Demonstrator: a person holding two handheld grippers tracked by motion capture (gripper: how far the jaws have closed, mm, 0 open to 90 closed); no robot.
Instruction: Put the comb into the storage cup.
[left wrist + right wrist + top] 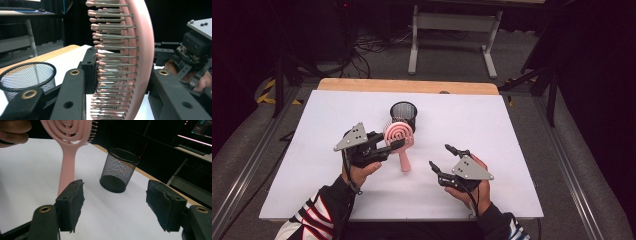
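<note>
My left fingers grip the pink hairbrush; my right fingers stand apart with nothing in them.

Nearest the counter's (492, 200) front edge, my right gripper (447, 157) hovers above the white surface right of the middle, its fingers (72, 203) spread with only bare counter between them. Just beyond and to the left, my left gripper (394, 145) is clamped on the round head of the pink hairbrush (401, 142): one finger (90, 62) presses against the bristle tips, the other sits behind the solid back. The brush hangs handle down and tilted, its handle tip near the middle of the counter; I cannot tell whether it touches the surface. Farther on, toward the back edge, a black mesh cup (403, 115) stands upright just behind the brush head.
</note>
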